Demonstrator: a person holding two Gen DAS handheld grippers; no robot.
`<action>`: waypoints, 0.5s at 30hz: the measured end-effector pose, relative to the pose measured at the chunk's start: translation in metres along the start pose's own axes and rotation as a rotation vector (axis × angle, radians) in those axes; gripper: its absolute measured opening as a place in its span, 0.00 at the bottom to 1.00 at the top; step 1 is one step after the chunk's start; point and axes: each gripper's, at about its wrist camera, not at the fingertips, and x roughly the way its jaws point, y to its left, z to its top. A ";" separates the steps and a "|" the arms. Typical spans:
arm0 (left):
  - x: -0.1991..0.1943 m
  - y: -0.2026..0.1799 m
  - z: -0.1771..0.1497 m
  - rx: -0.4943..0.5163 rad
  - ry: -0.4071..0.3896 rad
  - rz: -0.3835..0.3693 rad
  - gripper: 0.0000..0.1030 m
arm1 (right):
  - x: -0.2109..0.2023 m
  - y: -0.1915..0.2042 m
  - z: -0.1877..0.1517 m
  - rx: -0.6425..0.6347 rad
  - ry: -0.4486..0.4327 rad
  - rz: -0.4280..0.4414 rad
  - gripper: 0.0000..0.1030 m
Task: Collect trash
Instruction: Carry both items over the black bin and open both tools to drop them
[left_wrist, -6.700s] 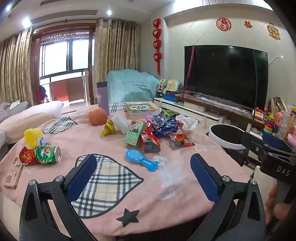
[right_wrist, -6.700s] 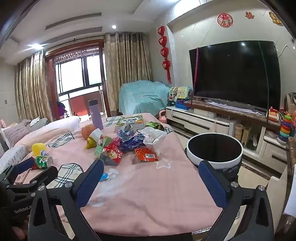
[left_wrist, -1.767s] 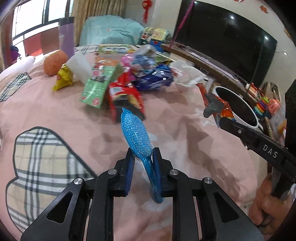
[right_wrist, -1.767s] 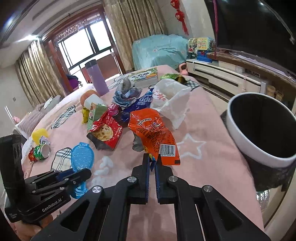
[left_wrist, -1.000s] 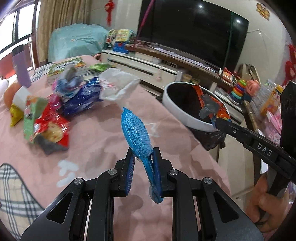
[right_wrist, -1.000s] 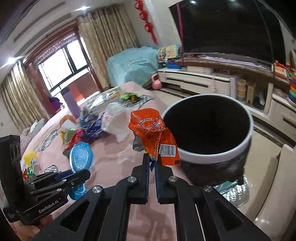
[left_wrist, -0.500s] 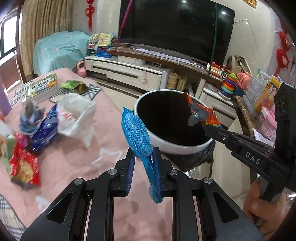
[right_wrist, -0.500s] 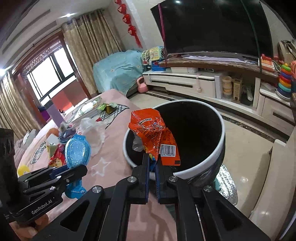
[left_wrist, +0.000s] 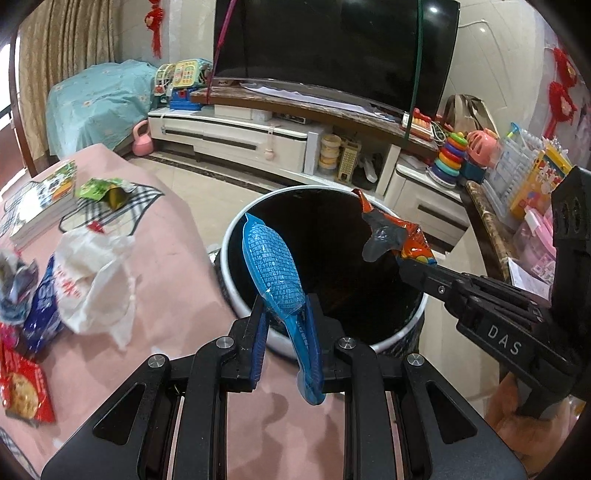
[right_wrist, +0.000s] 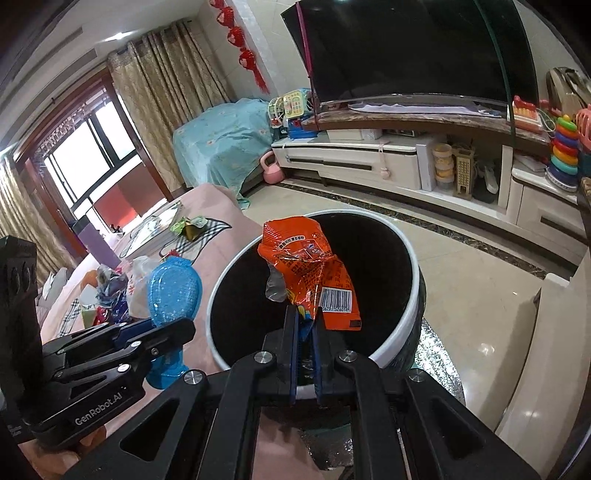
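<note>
My left gripper is shut on a blue plastic blister shell, whose wide end juts over the near rim of the white bin with a black liner. My right gripper is shut on an orange snack wrapper and holds it above the bin's mouth. From the left wrist view the right gripper reaches in from the right with the wrapper over the bin. In the right wrist view the left gripper and its blue shell sit just left of the bin.
The pink-clothed table left of the bin carries a white plastic bag, blue and red snack packets, a green wrapper and books. Beyond lie tiled floor, a TV cabinet and toys. A hand grips the right tool.
Both grippers have swung from the table to the bin. The bin now fills the middle of both views, with the orange wrapper over its mouth and the blue shell at its rim.
</note>
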 end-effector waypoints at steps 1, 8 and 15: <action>0.002 -0.001 0.002 0.002 0.003 0.000 0.18 | 0.001 -0.001 0.001 0.002 0.002 0.000 0.07; 0.020 -0.001 0.011 -0.017 0.043 -0.006 0.19 | 0.010 -0.010 0.012 0.013 0.013 0.004 0.09; 0.018 0.003 0.010 -0.030 0.034 0.021 0.58 | 0.017 -0.016 0.017 0.025 0.028 0.004 0.26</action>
